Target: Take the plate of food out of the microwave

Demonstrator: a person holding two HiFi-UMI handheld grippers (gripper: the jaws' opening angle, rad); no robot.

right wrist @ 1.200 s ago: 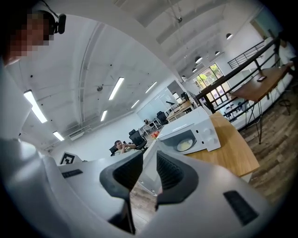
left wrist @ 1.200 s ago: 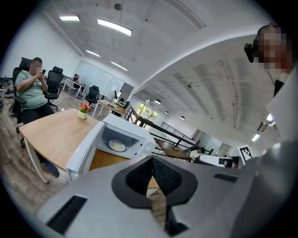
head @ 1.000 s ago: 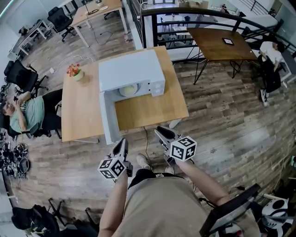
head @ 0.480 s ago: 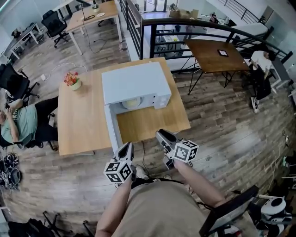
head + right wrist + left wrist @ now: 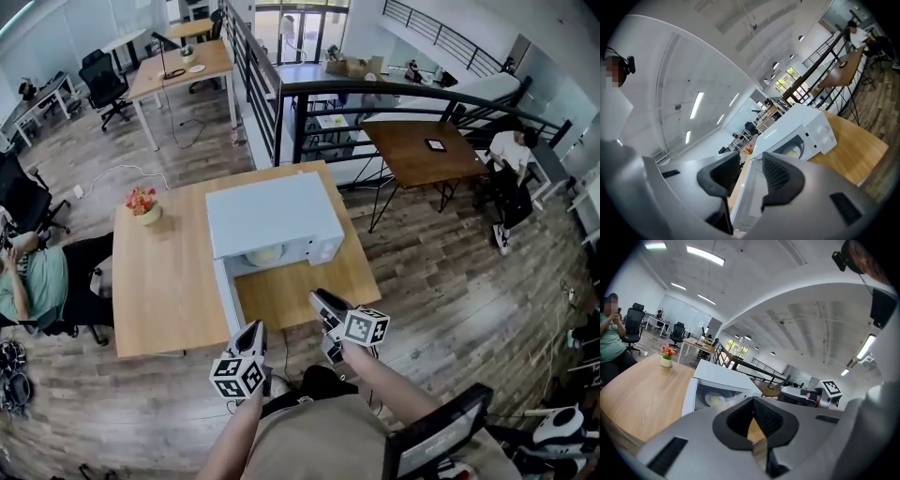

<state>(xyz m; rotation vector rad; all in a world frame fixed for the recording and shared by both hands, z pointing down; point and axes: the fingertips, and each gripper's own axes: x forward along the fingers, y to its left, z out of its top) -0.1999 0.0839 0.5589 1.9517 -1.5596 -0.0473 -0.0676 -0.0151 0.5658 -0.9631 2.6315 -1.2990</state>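
The microwave [image 5: 272, 217] is a white box with two round knobs on the right of its front. It sits near the middle of the wooden table [image 5: 159, 281], and its door [image 5: 226, 298] is swung wide open on the left, reaching toward the near edge of the table. Inside the microwave lies a round white plate of food [image 5: 264, 255] with something pale yellow on it. The plate lies flat, and from above only its front part peeks out from under the microwave's top.
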